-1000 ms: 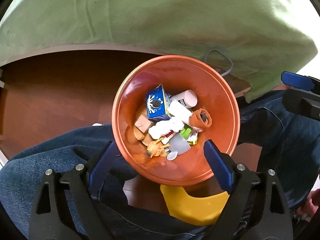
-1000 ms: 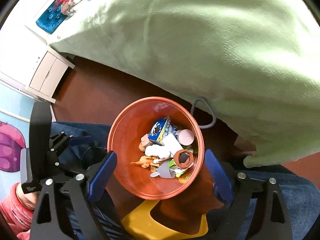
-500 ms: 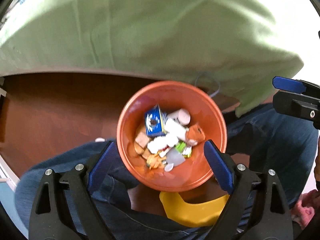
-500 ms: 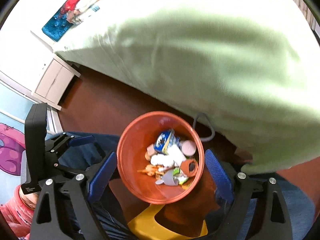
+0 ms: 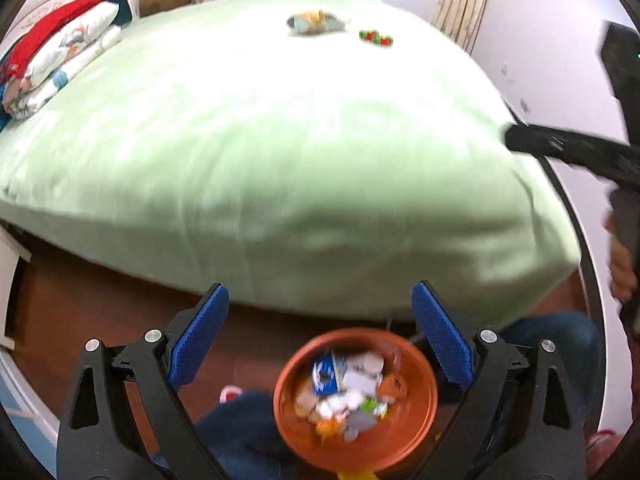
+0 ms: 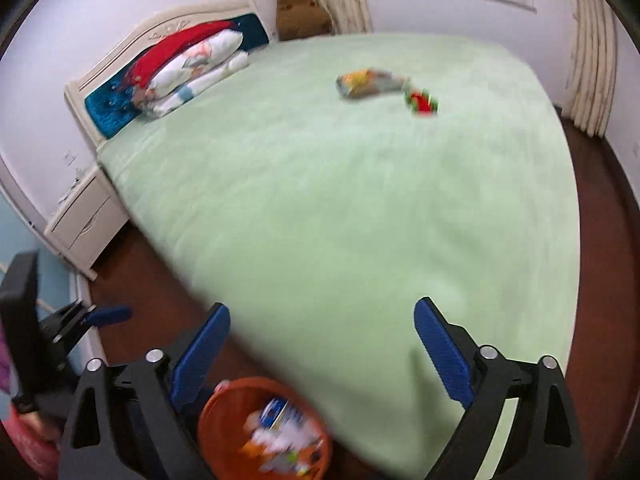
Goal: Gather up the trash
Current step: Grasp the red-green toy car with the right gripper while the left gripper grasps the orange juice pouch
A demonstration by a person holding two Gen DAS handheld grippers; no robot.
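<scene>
Both wrappers [image 6: 370, 83] lie far up the bed [image 6: 320, 200], upper right of the empty, spread right tool [image 6: 320, 356].

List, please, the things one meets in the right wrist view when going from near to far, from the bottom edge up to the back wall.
Orange bin of trash → green bed cover → red and green wrapper → yellow snack packet → brown plush toy by the wall.
</scene>
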